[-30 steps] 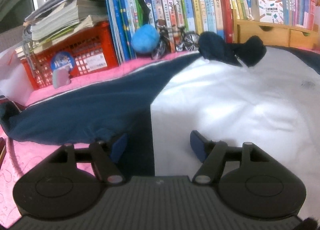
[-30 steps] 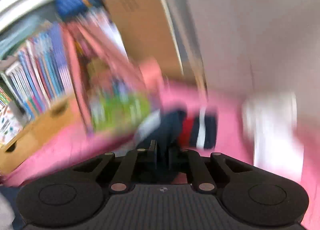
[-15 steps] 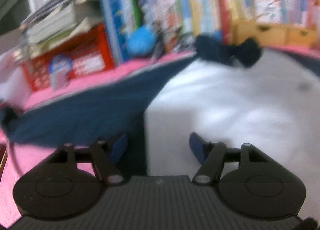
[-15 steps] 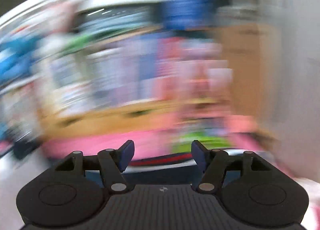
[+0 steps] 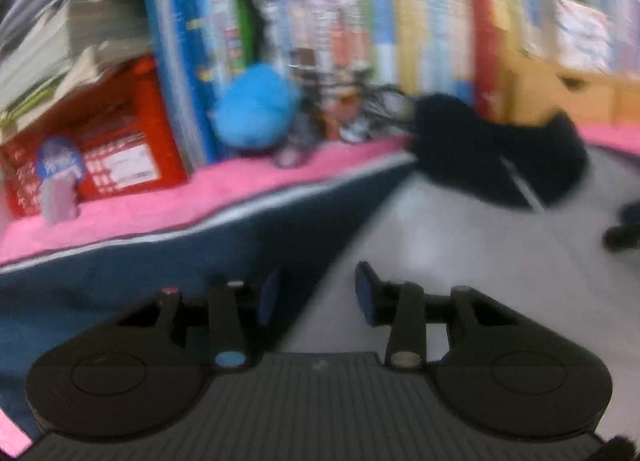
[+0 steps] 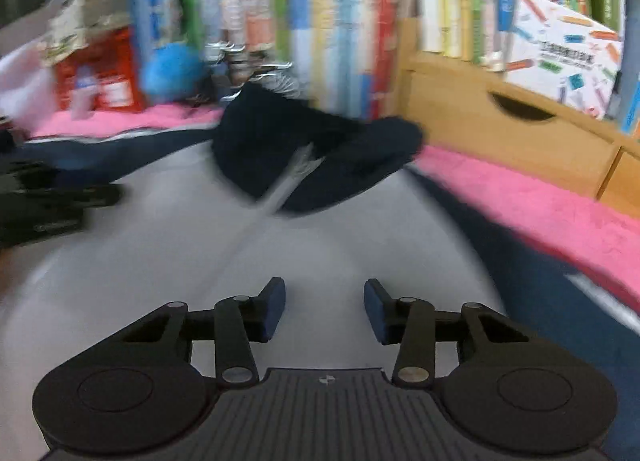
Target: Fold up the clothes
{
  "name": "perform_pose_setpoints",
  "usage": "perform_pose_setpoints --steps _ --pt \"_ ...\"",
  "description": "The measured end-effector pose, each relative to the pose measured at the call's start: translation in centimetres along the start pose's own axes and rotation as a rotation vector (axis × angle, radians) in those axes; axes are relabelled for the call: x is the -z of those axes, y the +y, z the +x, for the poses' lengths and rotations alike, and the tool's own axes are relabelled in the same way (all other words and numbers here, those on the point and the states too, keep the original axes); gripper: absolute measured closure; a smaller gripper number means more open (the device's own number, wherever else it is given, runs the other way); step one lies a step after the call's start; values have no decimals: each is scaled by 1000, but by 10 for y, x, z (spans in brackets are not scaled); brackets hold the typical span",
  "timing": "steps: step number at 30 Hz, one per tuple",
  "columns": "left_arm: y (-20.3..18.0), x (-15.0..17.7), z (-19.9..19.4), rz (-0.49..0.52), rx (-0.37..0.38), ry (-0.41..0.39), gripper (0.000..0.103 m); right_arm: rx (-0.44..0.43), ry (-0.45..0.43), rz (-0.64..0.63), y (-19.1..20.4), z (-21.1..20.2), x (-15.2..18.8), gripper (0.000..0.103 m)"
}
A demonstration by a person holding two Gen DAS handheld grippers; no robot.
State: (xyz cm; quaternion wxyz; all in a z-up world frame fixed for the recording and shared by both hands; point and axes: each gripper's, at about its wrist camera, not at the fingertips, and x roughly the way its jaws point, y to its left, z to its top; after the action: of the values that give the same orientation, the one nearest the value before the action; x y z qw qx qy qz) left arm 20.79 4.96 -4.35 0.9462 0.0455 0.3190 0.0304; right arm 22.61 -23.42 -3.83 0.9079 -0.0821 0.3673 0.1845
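1. One garment [image 6: 248, 261] is lying in front of me on the pink blanket [image 6: 540, 197]: a white body with navy sleeves and a dark navy collar [image 6: 312, 153]. I am using that collar as my landmark.
2. The garment is lying flat with its long axis running from my grippers away to the collar, collar end pointing at the row of books [image 6: 320, 21]. A pale centre line is running from the collar back toward me.
3. One navy sleeve [image 5: 180, 261] is stretching out left of the collar along the blanket's edge; a second navy strip [image 6: 560, 301] is running down the right of the collar.
4. I am holding two grippers. My right gripper [image 6: 325, 307] is hovering over the white body on the near side of the collar, jaws parted and having just been closing, with nothing between them.
5. My left gripper [image 5: 316, 293] is sitting near-left of the collar, over the seam where navy meets white, jaws also parted, having just been closing, gripping nothing that I can see.
6. Behind the collar and to its left one blue fluffy ball [image 5: 256, 109] and one red crate [image 5: 100, 141] are standing; to its right, one wooden drawer unit [image 6: 500, 121].
7. Both views are smearing with motion blur; book titles are unreadable, the garment's near hem is hidden under my grippers, and both sleeve ends are cut off.
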Motion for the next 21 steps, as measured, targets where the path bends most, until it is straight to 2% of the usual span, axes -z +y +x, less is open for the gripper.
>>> perform_pose_setpoints --steps 3,7,9,11,13,15,17,20,21 --pt "8 -7 11 -45 17 10 50 107 -14 104 -40 25 -19 60" --pt "1 -9 15 -28 -10 7 50 327 -2 156 -79 47 -38 54" --pt "0 -10 16 -21 -18 7 50 364 20 184 -87 42 -43 61" --pt "5 -10 17 -44 1 12 50 282 -27 172 -83 22 -45 61" --pt "9 -11 18 -65 14 16 50 145 -55 132 -67 2 -46 61" --pt "10 -12 18 -70 17 18 50 -15 -16 68 -42 -4 -42 61" --pt "7 -12 17 -54 4 15 50 -97 31 -10 -14 5 -40 62" --pt "3 -13 16 -28 -16 11 50 -75 53 -114 16 42 -38 61" --pt "3 -13 16 -25 -17 11 50 -60 -7 -122 12 52 -42 58"
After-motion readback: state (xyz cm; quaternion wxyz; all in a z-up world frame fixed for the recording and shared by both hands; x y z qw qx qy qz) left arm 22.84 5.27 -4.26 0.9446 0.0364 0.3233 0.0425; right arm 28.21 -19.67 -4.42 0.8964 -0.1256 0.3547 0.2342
